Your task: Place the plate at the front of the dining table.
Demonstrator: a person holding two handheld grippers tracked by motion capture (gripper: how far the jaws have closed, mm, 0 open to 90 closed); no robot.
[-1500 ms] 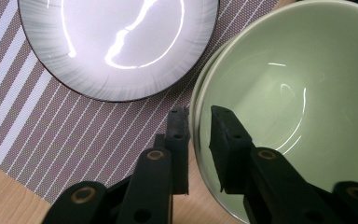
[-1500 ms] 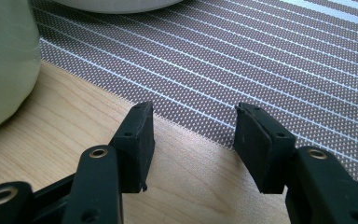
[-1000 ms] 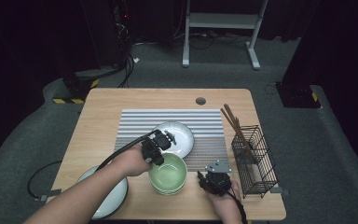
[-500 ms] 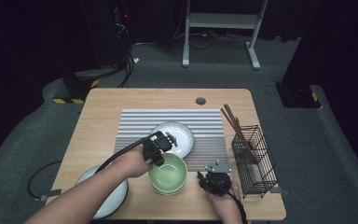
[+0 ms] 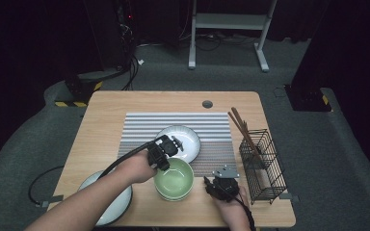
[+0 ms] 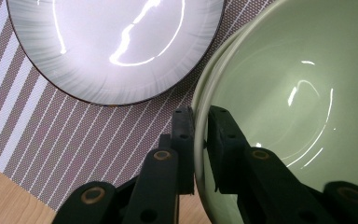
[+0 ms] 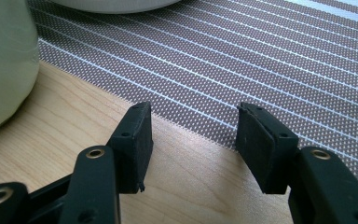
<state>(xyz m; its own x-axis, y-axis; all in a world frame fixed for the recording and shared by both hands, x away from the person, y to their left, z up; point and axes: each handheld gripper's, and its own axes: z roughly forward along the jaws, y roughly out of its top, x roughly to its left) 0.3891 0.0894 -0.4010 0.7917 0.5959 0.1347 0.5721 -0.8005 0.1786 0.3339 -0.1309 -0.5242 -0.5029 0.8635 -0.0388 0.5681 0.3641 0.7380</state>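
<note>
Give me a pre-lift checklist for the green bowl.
1. Left gripper pinches the green bowl rim, one jaw inside, one outside: ok; its jaws have just been closing.
2. Bowl sits in a second bowl beneath; whether they will separate: cannot tell.
3. Right gripper open, holding nothing, over the table edge of the mat: ok.
4. White plate apart from the bowl: ok.
5. Wire basket off to the side: ok.

Wooden table point(image 5: 125, 103) – striped mat point(image 5: 183, 120), green bowls point(image 5: 173, 180), plate point(image 5: 113, 211), wire basket point(image 5: 265, 166).
</note>
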